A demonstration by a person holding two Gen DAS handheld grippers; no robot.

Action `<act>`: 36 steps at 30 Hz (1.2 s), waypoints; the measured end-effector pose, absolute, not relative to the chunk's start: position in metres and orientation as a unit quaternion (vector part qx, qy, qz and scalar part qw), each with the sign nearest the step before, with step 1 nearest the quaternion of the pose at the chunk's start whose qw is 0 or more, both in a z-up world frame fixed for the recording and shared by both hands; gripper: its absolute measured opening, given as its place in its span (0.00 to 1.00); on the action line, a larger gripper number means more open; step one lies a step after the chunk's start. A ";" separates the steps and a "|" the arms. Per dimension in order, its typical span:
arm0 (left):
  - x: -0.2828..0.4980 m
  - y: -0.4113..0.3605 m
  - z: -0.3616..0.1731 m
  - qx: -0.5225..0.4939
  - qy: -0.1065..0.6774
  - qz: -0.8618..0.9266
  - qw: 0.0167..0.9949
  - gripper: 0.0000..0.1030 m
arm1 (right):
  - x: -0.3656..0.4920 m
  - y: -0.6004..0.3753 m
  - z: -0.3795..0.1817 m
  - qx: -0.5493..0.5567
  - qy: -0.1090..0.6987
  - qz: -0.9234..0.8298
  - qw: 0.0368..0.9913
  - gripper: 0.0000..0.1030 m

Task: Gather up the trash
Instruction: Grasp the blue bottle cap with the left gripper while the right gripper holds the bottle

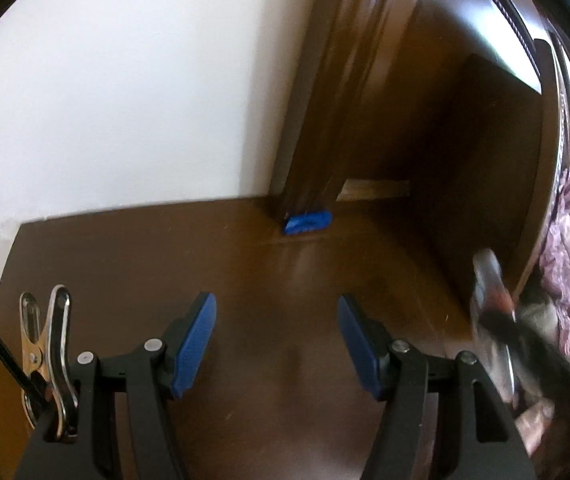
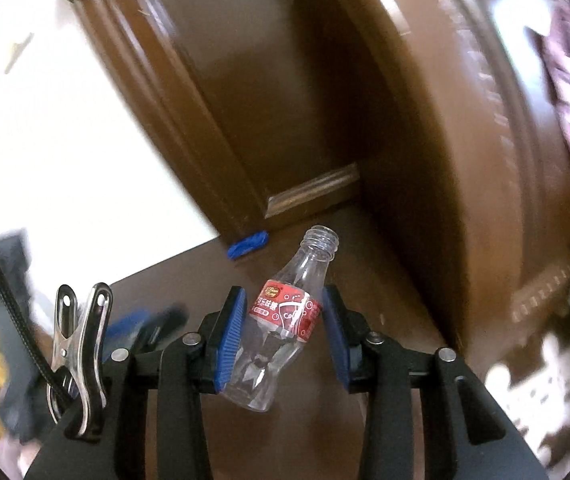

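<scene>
A clear, capless plastic bottle [image 2: 317, 252] with a red label sits tilted between the blue pads of my right gripper [image 2: 283, 296], which is shut on its middle and holds it above the brown wooden surface [image 2: 385, 300]. In the left wrist view the same bottle [image 1: 487, 280] shows as a blur at the right edge. My left gripper [image 1: 276, 304] stands open over the surface with nothing between its fingers. A small crumpled blue object [image 1: 307, 222] lies at the foot of the dark wooden post, also visible from the right wrist view [image 2: 247, 244].
A white wall [image 1: 125, 100] rises behind the surface, whose left edge [image 1: 9, 264] drops off. A dark wooden post [image 1: 325, 120] and a tall wooden panel [image 1: 485, 180] close the back and right. Purple patterned fabric [image 1: 565, 280] lies beyond the panel.
</scene>
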State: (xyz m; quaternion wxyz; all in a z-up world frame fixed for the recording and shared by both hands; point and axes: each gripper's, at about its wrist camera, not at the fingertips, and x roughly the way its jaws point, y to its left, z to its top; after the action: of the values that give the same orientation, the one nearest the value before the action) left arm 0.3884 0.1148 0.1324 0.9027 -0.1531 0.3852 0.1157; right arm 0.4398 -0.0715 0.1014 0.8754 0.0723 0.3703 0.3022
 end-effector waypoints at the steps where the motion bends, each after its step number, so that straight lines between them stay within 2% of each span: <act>1: 0.396 0.113 0.133 -0.153 0.387 0.117 0.902 0.64 | 0.433 -0.078 0.101 0.074 0.367 0.305 0.876 0.38; 15: 0.474 0.105 0.111 -0.149 0.405 0.198 0.880 0.65 | 0.376 -0.146 0.090 0.125 0.334 0.326 0.876 0.39; 21: 0.495 0.092 0.110 -0.119 0.408 0.215 0.879 0.65 | 0.372 -0.163 0.097 0.148 0.323 0.347 0.868 0.39; 33: 0.514 0.083 0.102 -0.143 0.416 0.233 0.867 0.65 | 0.379 -0.176 0.091 0.170 0.332 0.351 0.859 0.39; 35: 0.514 0.085 0.102 -0.148 0.414 0.237 0.867 0.63 | 0.379 -0.178 0.089 0.174 0.331 0.351 0.858 0.39; 36: 0.513 0.086 0.103 -0.148 0.413 0.244 0.865 0.59 | 0.378 -0.179 0.088 0.174 0.332 0.352 0.858 0.39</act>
State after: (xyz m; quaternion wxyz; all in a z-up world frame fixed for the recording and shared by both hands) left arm 0.5125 0.0855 0.1029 0.8651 -0.1484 0.4125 0.2437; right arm 0.3784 -0.1793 0.0879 0.8577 0.1743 0.3317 0.3520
